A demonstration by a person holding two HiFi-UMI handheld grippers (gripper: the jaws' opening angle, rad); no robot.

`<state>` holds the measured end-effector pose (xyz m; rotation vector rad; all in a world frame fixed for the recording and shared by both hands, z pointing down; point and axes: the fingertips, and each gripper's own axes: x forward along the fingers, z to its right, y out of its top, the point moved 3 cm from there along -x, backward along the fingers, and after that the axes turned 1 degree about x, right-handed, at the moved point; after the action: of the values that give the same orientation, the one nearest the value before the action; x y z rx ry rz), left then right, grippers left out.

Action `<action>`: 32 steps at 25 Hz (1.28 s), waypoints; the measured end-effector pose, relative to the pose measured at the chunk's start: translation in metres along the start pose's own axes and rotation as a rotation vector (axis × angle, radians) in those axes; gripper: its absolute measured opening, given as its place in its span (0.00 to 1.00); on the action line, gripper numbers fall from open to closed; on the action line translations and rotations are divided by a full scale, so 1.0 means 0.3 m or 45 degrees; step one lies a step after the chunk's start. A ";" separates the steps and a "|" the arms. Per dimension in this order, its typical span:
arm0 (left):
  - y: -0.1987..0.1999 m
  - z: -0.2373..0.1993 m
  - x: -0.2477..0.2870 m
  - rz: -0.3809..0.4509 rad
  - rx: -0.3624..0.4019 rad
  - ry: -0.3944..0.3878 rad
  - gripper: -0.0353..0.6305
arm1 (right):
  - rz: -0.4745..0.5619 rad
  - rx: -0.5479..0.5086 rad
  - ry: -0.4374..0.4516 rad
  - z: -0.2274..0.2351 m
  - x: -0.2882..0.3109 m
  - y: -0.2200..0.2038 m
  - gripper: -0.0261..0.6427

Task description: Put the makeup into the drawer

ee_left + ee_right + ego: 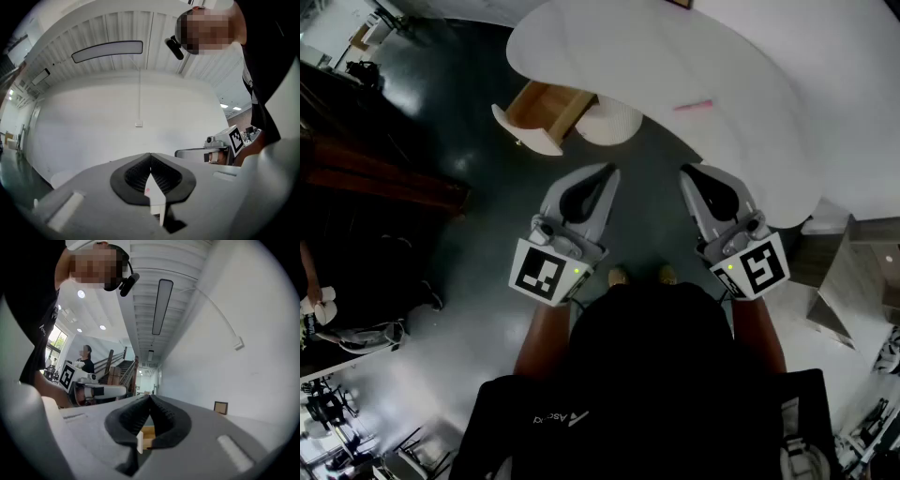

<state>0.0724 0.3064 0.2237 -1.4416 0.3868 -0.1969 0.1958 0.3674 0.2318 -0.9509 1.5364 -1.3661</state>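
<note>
Left tool: our left tool (pixel 608 171) is held over the dark floor, short of the tabletop's edge. Its jaws are pressed together at the tips with nothing between them.
Right tool: our right tool (pixel 685 172) is beside it at about the same height, likewise closed and empty.
Makeup: a slim pink stick (pixel 692 106) lies flat on the white tabletop (pixel 750 56). It is apart from both tools and nearer the right one.
Drawer: the wooden drawer (pixel 542 111) stands pulled out under the tabletop's left end. We see no makeup in the part of its inside that shows.
Done: only the open drawer counts in our favour.
Left to do: we judge the task to be at its start. One tool has to spread, pinch the pink stick, carry it leftward over the edge and let it go inside the drawer.
</note>
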 end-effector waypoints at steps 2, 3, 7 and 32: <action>-0.002 -0.018 -0.014 0.003 -0.001 0.000 0.07 | -0.002 -0.003 0.003 -0.014 0.017 -0.004 0.04; -0.002 -0.028 -0.020 0.004 -0.002 0.000 0.07 | -0.002 -0.005 0.002 -0.019 0.026 -0.005 0.04; -0.003 -0.065 -0.039 0.011 -0.010 -0.001 0.07 | 0.000 -0.009 0.002 -0.040 0.060 -0.003 0.04; -0.113 -0.239 0.106 0.003 -0.057 -0.055 0.07 | -0.484 -0.357 0.045 0.392 0.128 -0.206 0.04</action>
<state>0.0784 0.2244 0.2468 -1.4867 0.3594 -0.1558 0.2927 0.2838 0.2841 -1.4585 1.6608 -1.4519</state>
